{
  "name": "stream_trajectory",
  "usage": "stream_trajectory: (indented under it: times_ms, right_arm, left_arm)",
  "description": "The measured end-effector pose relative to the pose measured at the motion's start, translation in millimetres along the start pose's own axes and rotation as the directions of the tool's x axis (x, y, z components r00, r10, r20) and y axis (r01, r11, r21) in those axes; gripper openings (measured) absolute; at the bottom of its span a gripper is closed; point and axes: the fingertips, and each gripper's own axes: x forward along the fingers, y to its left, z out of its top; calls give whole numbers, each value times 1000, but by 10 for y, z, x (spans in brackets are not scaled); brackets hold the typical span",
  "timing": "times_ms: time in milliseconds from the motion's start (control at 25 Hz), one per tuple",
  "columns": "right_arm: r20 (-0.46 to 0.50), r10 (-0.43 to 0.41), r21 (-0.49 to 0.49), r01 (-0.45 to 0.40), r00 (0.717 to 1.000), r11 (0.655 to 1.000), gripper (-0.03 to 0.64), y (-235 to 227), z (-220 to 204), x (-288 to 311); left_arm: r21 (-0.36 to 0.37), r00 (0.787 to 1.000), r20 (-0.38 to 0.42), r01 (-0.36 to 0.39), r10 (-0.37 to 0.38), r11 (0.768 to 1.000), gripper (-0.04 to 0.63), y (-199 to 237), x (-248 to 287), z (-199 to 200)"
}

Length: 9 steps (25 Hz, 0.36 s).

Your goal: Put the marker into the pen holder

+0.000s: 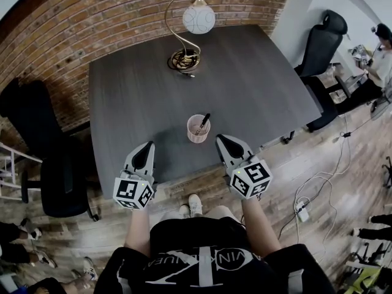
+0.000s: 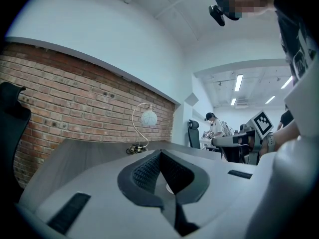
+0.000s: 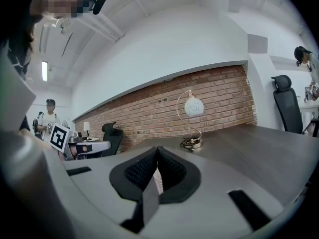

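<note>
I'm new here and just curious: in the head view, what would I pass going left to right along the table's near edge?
Black chair → left gripper → pink pen holder → right gripper.

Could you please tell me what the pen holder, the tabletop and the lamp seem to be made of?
Pen holder: probably matte plastic; pale pink, smooth, no shine.
Tabletop: likely wood or laminate; dark grey, matte, faint straight grain.
Lamp: thin curved stem and base look like glossy brass-toned metal; white globe perhaps frosted glass, unclear.
</note>
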Motion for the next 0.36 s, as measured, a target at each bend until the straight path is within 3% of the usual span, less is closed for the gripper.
stream_trajectory:
  times_ms: [360]
  right_arm:
    - [5,0,38,-1,1000,999,25,-96,-18,-30]
  left_arm:
    - [-3,1000,-11,5,-5,1000,12,-50,63,-33]
